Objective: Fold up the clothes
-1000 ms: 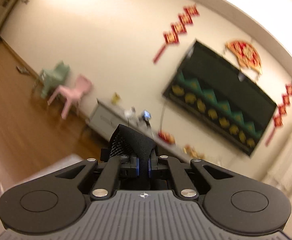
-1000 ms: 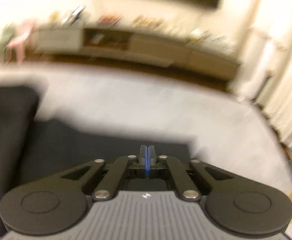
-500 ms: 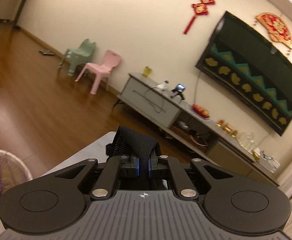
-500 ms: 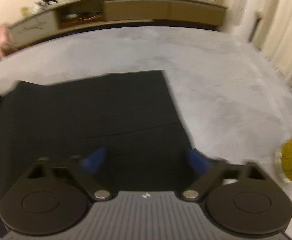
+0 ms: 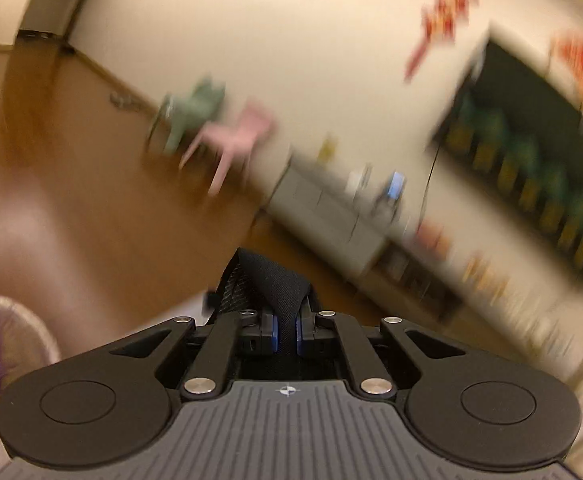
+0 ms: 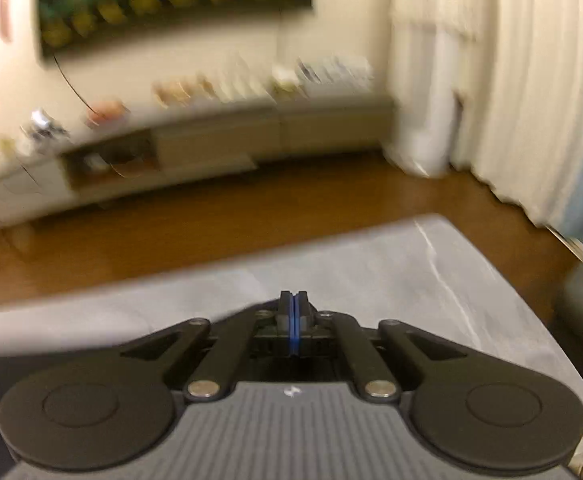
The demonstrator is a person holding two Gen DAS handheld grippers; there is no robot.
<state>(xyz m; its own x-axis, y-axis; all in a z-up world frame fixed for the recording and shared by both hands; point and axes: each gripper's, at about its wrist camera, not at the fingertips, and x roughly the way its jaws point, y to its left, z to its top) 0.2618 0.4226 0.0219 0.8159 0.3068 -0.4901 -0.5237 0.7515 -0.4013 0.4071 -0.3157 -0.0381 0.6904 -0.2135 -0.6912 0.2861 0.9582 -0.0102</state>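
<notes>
Left gripper (image 5: 285, 330): clamped on a bunched fold of black cloth (image 5: 269, 286), lifted above the floor.
Right gripper (image 6: 293, 320): pads pressed together, nothing seen between them.
Grey mat (image 6: 431, 280): lay beneath the right gripper.

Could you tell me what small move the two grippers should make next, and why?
Probably carry both grippers forward and down to lay the fold. The left gripper is shut on black cloth, raised toward the room; the right gripper is shut low over the grey surface.
</notes>
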